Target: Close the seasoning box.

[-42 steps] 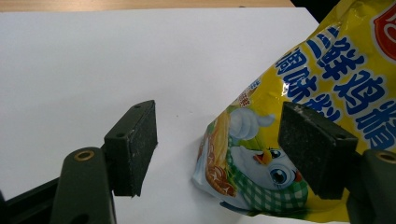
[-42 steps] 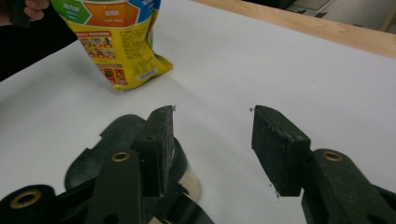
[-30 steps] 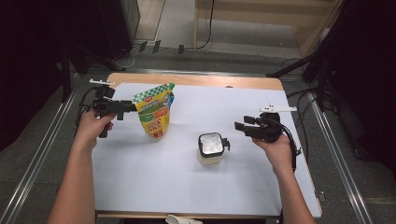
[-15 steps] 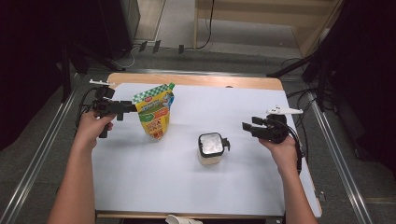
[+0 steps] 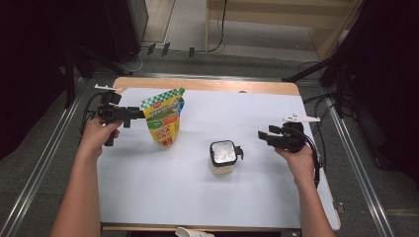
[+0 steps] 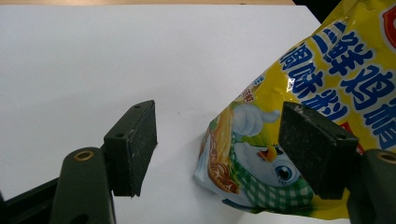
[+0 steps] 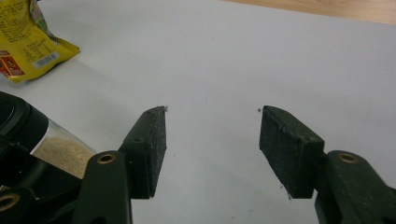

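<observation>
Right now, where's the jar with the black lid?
In the high view the jar stands on the white sheet near the table's middle, between the yellow pouch to its left and the open right gripper.

A white sheet (image 5: 163,192) covers most of the wooden table (image 5: 207,85), whose bare edge shows along the far side, while black cables (image 5: 217,29) trail across the grey floor (image 5: 29,163) beyond it, near a pale wooden frame (image 5: 276,17) at the back.
</observation>
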{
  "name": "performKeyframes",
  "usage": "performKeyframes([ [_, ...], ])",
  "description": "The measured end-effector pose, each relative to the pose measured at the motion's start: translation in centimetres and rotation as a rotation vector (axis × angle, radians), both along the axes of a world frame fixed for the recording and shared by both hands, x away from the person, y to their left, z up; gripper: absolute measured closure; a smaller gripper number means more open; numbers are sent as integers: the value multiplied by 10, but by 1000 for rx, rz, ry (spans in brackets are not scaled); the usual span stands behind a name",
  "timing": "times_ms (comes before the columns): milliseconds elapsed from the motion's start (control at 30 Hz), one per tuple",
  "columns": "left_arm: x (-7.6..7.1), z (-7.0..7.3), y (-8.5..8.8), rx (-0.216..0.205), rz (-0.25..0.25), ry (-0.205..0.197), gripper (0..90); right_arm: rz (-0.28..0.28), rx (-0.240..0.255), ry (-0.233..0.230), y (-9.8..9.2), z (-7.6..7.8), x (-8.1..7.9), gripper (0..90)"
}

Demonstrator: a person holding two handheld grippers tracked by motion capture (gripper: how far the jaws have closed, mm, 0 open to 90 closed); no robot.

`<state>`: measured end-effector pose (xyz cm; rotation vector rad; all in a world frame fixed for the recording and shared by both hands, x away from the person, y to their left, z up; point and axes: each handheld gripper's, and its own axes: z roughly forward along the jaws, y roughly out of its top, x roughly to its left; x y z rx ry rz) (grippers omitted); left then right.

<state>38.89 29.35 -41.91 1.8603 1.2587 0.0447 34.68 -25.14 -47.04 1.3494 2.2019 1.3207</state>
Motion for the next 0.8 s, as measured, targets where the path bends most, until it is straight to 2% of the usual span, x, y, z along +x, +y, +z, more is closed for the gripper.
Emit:
performKeyframes([
  [200, 0, 0, 1, -3, 3, -1, 289, -1, -15, 3, 3, -1, 0, 417],
  [800, 0, -1, 2, -4, 6, 3, 288, 5, -20, 4, 5, -3, 0, 414],
])
